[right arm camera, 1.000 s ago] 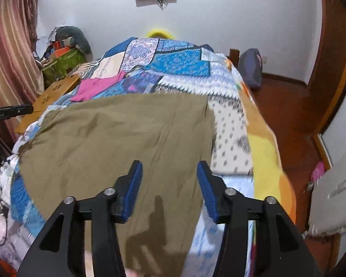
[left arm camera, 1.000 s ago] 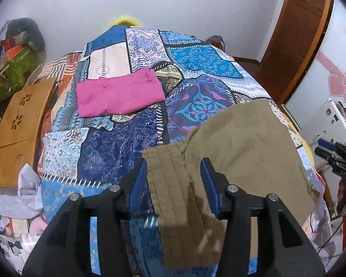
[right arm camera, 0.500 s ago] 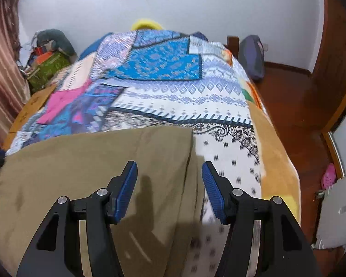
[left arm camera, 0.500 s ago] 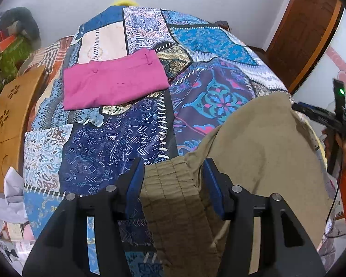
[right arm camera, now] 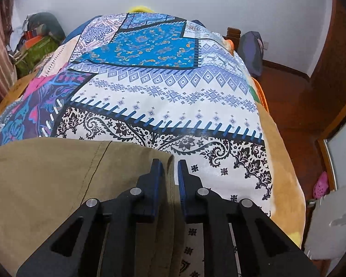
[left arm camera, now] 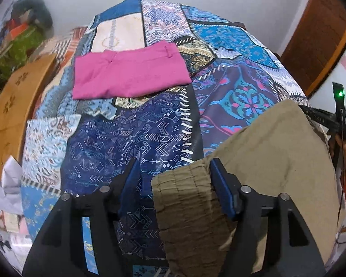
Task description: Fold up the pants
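Olive-brown pants [left arm camera: 272, 161] lie on the near part of a patchwork bedspread [left arm camera: 131, 138]. My left gripper [left arm camera: 174, 173] is open, its blue fingers on either side of the ribbed waistband [left arm camera: 184, 198], which lies against the right finger. In the right wrist view the pants [right arm camera: 46, 180] spread to the left, and my right gripper [right arm camera: 169, 168] is shut on their far right corner edge [right arm camera: 170, 161]. The right gripper also shows in the left wrist view [left arm camera: 327, 117] at the pants' far right side.
Folded pink pants [left arm camera: 129, 73] lie farther up the bed. A wooden board [left arm camera: 13, 101] leans at the bed's left side, with clutter [left arm camera: 18, 43] behind it. A wooden floor [right arm camera: 295, 106] and a door [left arm camera: 318, 37] are on the right.
My right gripper has closed on the pants' corner edge after moving forward over them. My left gripper has come nearer the waistband, which now lies against its right finger.
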Demonstrator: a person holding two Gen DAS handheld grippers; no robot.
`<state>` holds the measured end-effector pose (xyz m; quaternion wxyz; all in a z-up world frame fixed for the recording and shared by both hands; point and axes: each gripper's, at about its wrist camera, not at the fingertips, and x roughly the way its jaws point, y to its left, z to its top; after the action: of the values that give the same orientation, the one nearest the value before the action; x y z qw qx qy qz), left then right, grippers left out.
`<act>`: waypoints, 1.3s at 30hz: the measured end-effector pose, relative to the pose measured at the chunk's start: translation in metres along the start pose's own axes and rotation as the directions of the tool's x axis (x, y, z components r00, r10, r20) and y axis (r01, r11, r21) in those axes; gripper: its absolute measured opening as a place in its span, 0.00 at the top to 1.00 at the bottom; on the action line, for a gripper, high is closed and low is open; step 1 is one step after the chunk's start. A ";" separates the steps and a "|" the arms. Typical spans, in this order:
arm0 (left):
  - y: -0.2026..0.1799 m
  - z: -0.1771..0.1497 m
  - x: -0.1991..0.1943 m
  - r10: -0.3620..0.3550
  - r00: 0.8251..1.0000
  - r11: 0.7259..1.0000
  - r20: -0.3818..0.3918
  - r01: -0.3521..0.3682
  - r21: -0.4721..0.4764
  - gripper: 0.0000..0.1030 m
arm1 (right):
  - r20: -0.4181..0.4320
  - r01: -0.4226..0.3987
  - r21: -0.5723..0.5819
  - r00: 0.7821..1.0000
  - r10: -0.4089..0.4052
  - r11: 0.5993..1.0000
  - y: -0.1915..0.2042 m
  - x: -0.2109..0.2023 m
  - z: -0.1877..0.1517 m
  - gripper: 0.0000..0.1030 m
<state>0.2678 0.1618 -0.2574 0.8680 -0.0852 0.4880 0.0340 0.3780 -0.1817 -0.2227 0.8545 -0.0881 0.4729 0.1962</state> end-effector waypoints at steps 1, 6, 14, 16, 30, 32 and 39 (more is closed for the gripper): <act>0.001 0.001 0.000 -0.002 1.000 1.000 -0.002 0.002 -0.001 0.35 | -0.008 0.000 0.003 1.000 0.000 1.000 0.000 0.000 0.002 0.89; -0.010 0.002 -0.023 0.036 0.999 0.998 0.031 -0.038 0.059 0.36 | -0.037 0.028 -0.013 0.999 -0.029 1.000 0.005 -0.020 0.009 0.83; -0.028 0.000 -0.107 0.050 0.980 0.992 0.192 -0.071 0.108 0.36 | 0.140 -0.008 -0.055 0.990 0.016 0.998 0.036 -0.129 0.003 0.70; -0.033 -0.003 -0.130 0.041 0.972 0.992 0.232 -0.068 0.110 0.36 | 0.187 -0.021 -0.068 0.982 0.034 0.997 0.046 -0.156 -0.001 0.63; -0.062 -0.069 -0.231 -0.047 0.928 0.992 0.370 0.000 0.126 0.17 | 0.394 -0.084 -0.117 0.911 0.124 0.990 0.110 -0.281 -0.061 0.52; -0.066 -0.080 -0.231 -0.056 0.931 0.990 0.359 0.007 0.137 0.15 | 0.405 -0.085 -0.120 0.906 0.127 0.989 0.118 -0.286 -0.073 0.50; -0.075 -0.120 -0.205 -0.131 0.963 0.986 0.236 0.103 0.128 0.15 | 0.400 -0.082 -0.103 0.909 0.117 0.991 0.136 -0.275 -0.100 0.41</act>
<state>0.0708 0.0715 -0.1346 0.9252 -0.0591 0.3731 -0.0354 0.1133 -0.1614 -0.0398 0.9183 -0.0572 0.2807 0.2732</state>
